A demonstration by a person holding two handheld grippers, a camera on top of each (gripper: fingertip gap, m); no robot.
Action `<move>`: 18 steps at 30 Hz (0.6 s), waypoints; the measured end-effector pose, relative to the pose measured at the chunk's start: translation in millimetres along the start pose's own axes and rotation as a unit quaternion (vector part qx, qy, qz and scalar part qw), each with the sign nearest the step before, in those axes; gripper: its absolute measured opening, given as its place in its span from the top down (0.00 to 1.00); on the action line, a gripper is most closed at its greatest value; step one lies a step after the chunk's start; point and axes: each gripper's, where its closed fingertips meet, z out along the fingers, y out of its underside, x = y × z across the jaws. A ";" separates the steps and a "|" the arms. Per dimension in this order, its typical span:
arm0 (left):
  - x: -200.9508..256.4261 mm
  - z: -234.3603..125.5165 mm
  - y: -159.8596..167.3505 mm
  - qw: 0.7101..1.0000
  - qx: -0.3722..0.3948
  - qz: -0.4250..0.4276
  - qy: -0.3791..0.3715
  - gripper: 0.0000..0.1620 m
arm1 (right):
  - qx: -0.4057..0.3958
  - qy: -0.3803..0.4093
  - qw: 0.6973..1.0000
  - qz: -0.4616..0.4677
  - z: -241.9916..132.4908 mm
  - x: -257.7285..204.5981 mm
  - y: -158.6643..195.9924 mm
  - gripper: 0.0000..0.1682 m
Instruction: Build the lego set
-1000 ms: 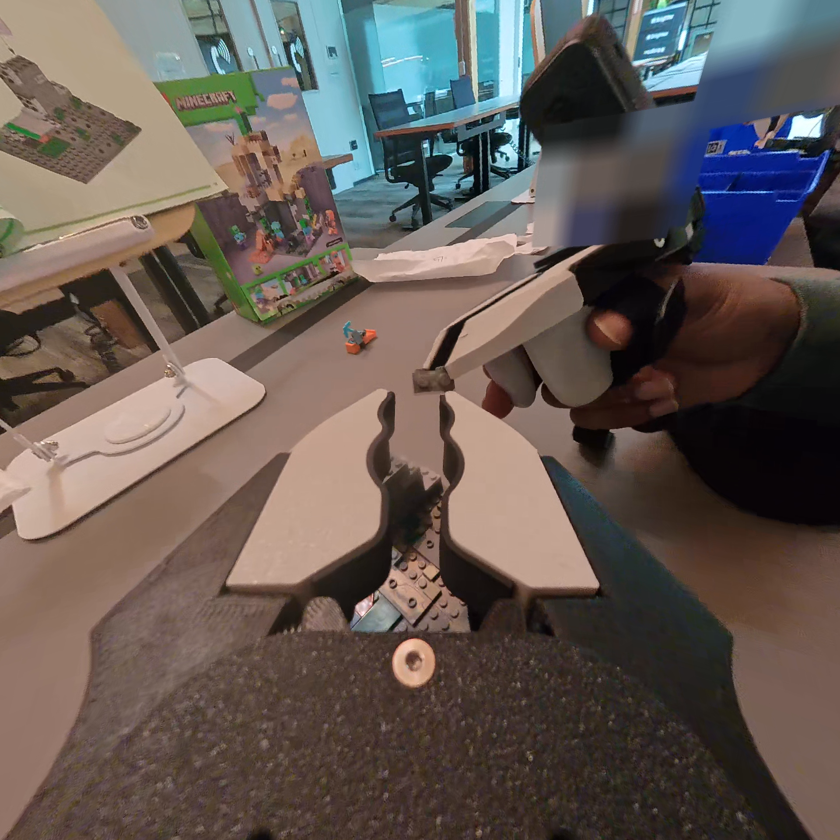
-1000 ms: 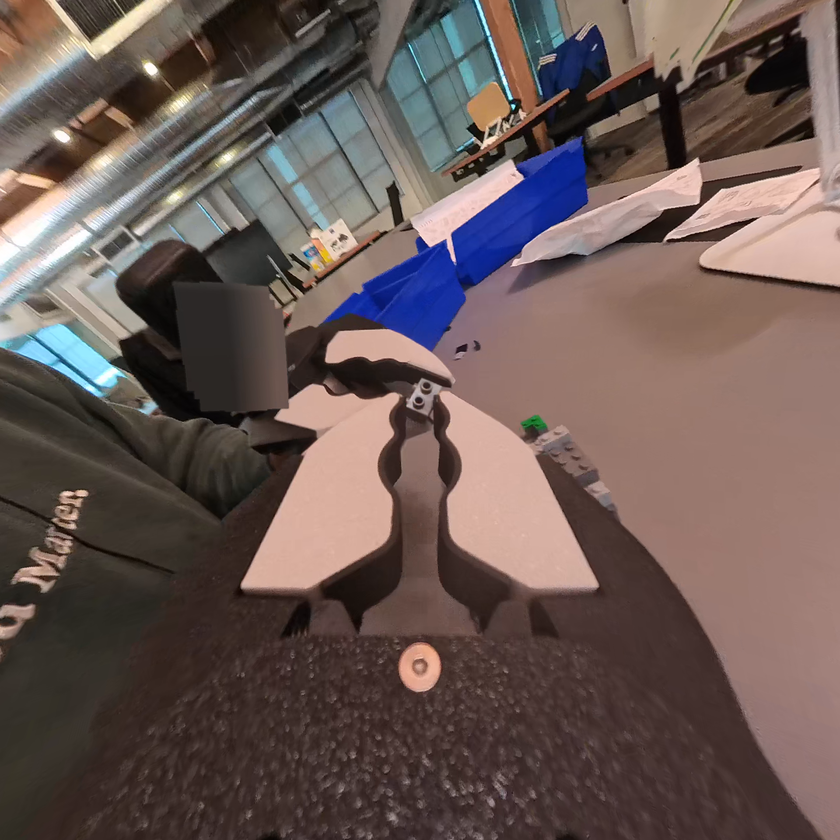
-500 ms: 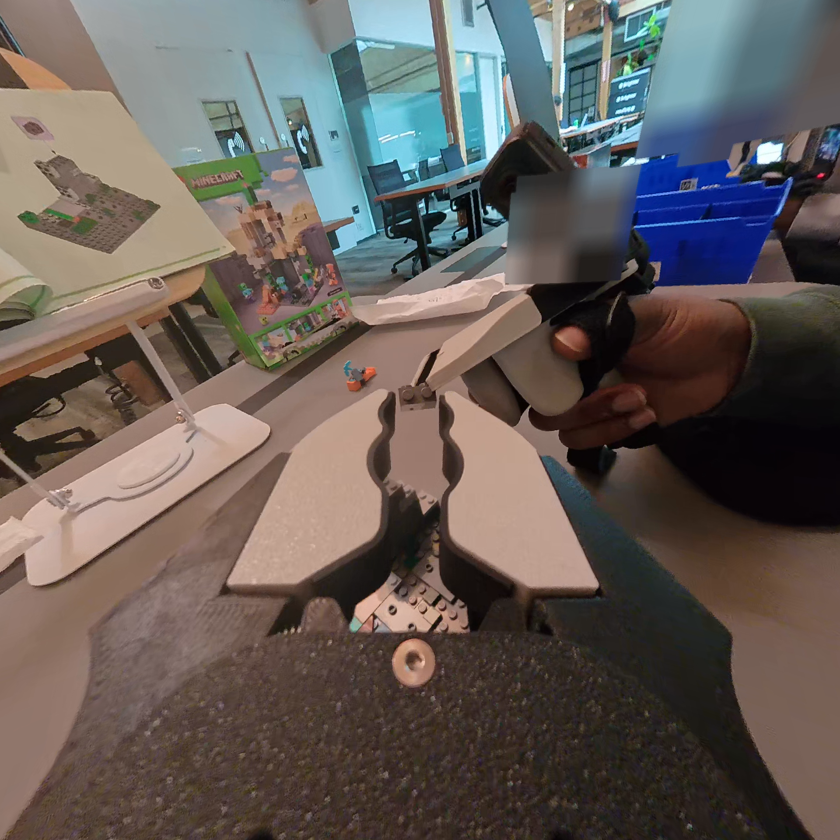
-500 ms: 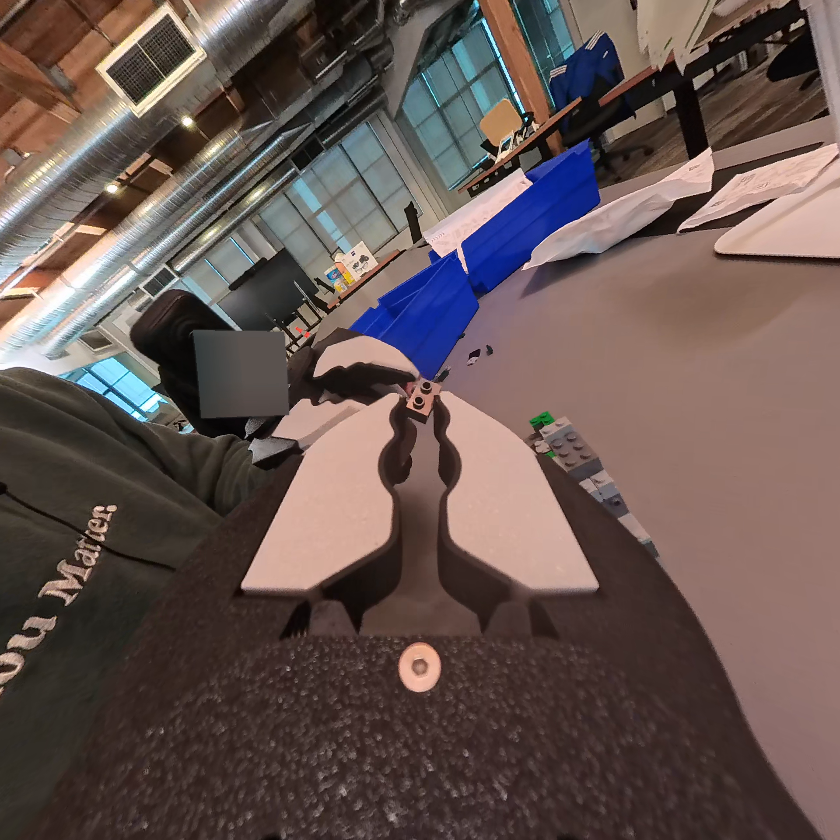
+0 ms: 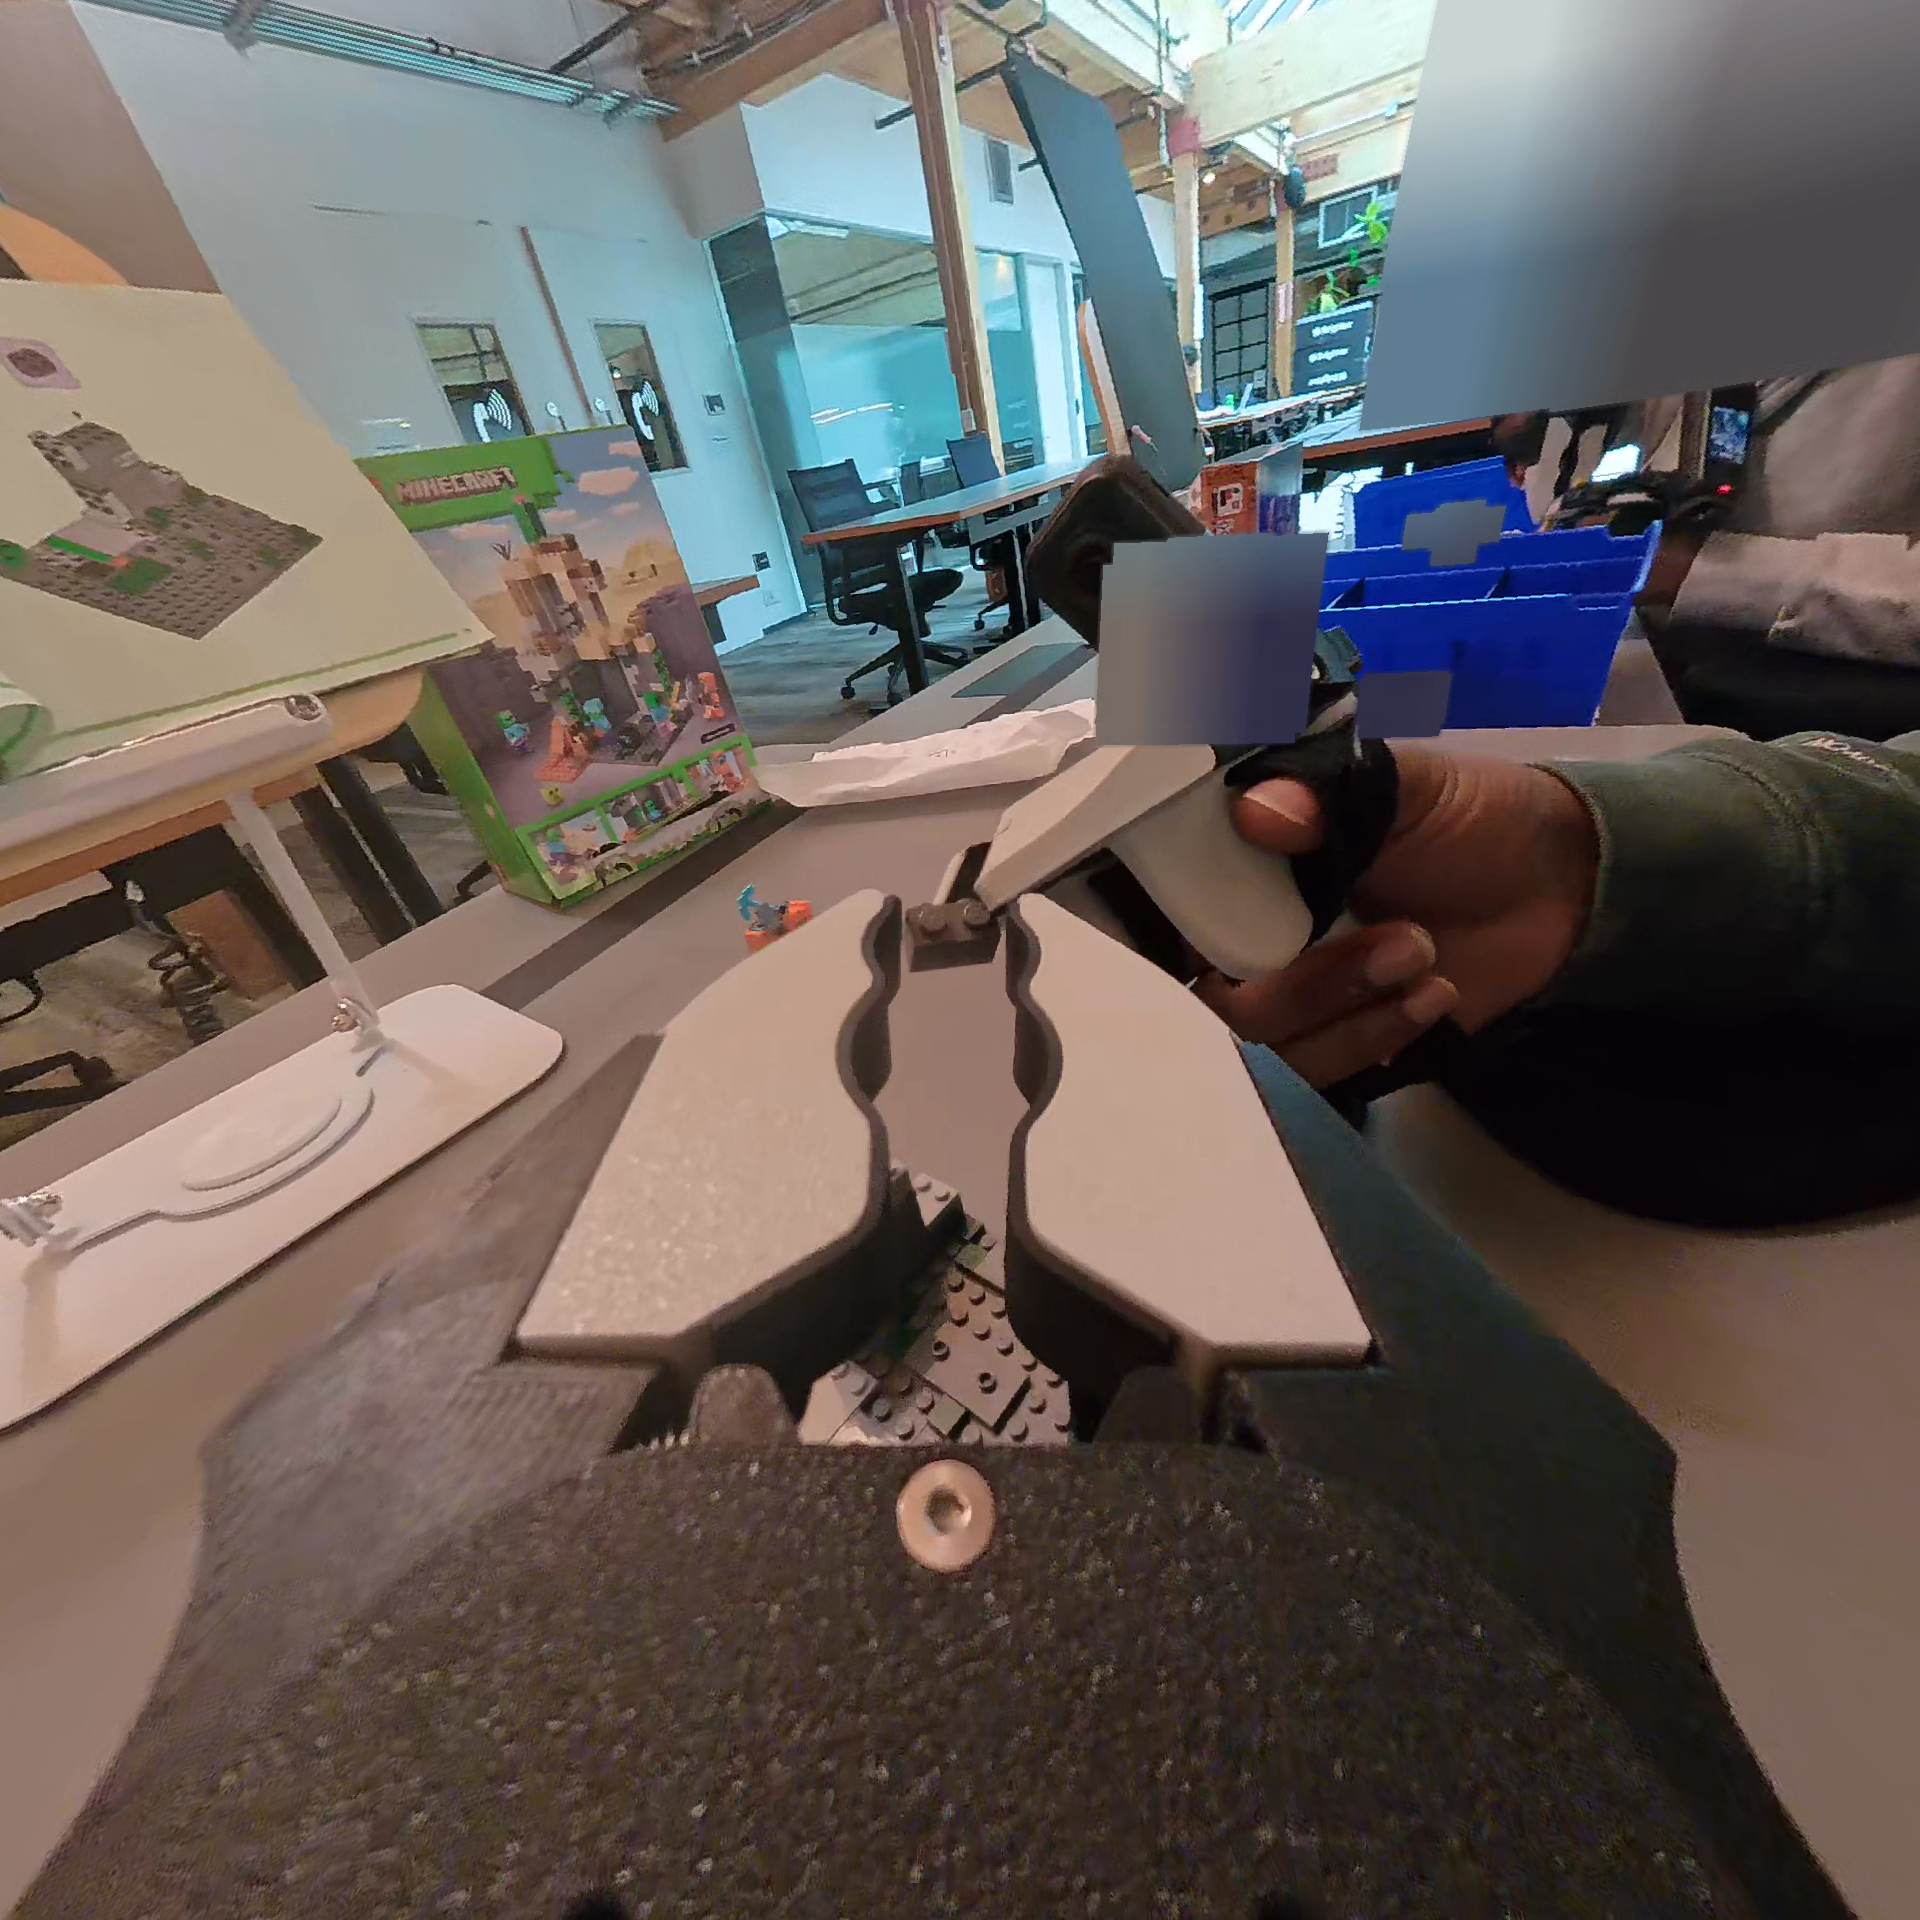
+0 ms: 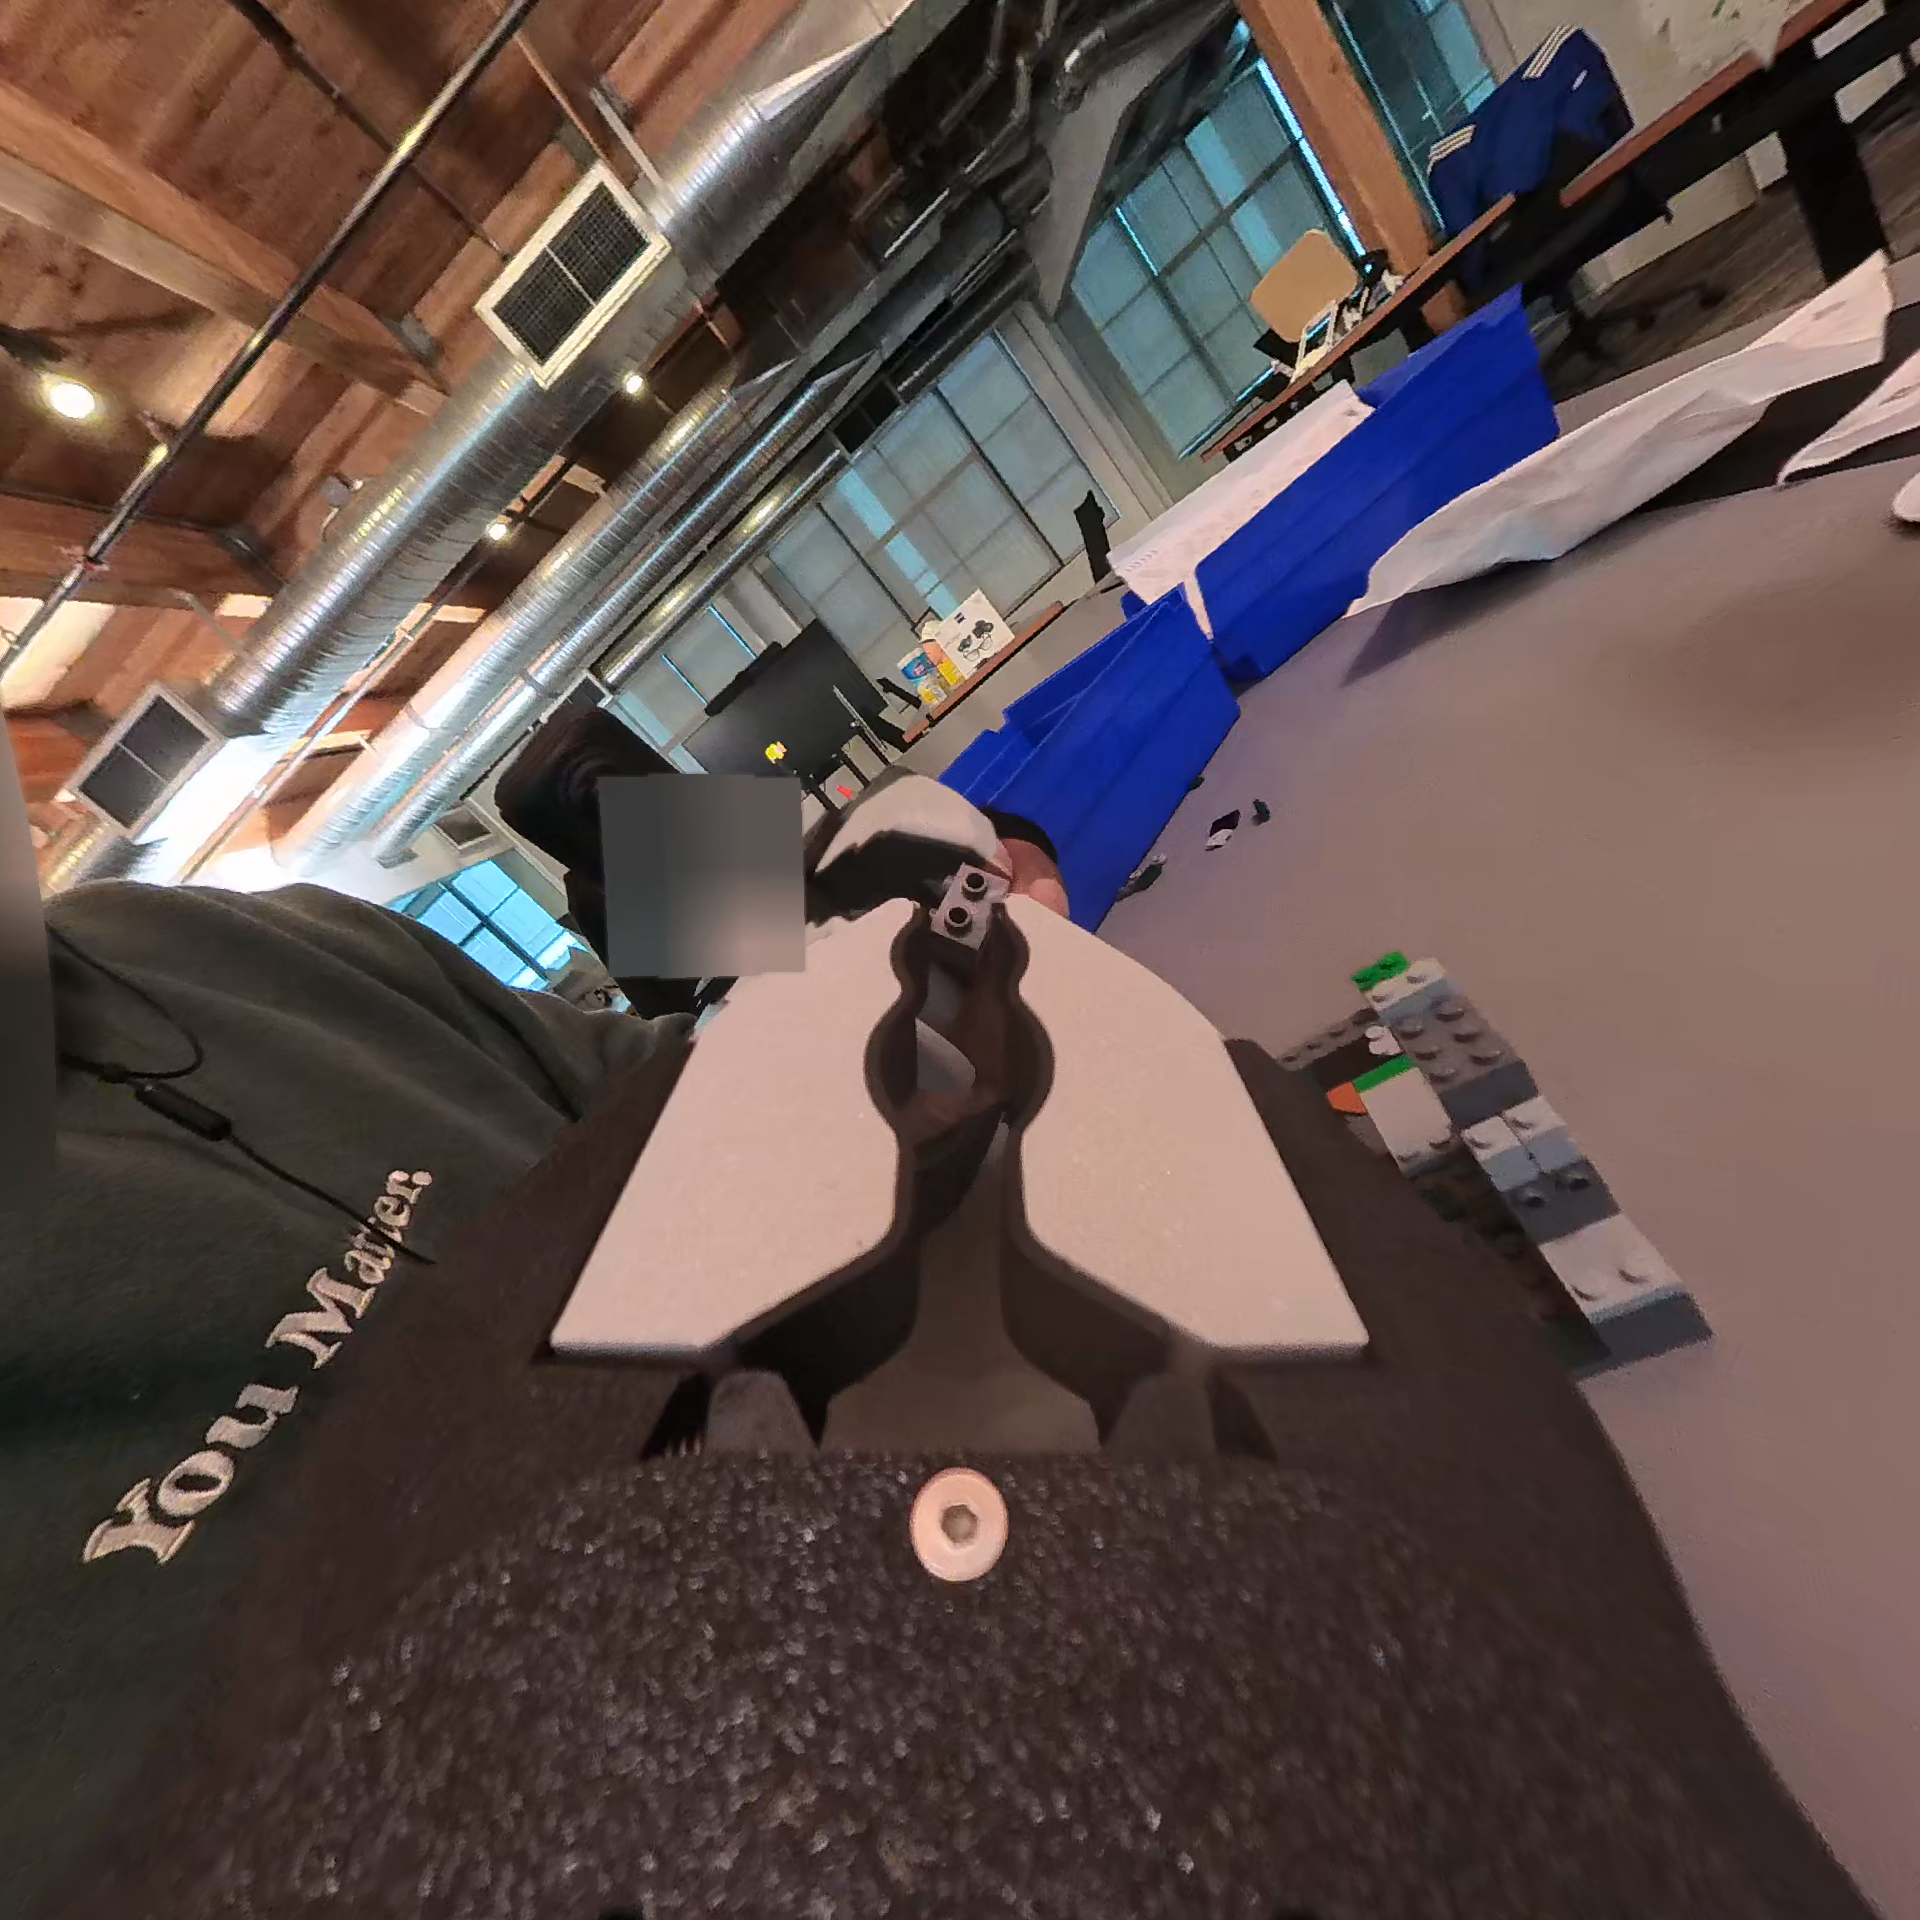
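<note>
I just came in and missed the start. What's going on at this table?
A person is building a lego set with a gripper in each hand. The right gripper is shut on a small grey plate and holds it between the open jaws of the left gripper. The partial build sits on the table; the box stands farther off.

Two foam-and-plastic handheld grippers, dark green sweatshirt

Left gripper [image 5: 943,935] has pale grey wavy-edged fingers [image 5: 727,1132] on a speckled black body, silver screw [image 5: 943,1510] bottom centre. Right gripper [image 6: 961,920] looks identical. Sleeve [image 5: 1745,935] at right edge; thin black cable [image 6: 197,1117] across the chest.
</note>
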 end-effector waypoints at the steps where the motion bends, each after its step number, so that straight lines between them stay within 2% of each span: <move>1: -0.2 0.1 1.0 1.000 -0.004 0.001 -0.002 0.89 | -0.002 0.001 1.000 -0.005 0.8 -0.3 0.8 0.93; 11: 1.8 -3.0 -0.9 0.999 -0.001 0.030 -0.009 0.90 | -0.001 -0.014 1.000 -0.006 1.5 -3.8 2.6 0.93; 18: 9.7 -8.3 -9.1 0.991 0.012 0.135 -0.022 0.90 | -0.015 -0.052 0.998 -0.033 0.5 -17.8 4.3 0.93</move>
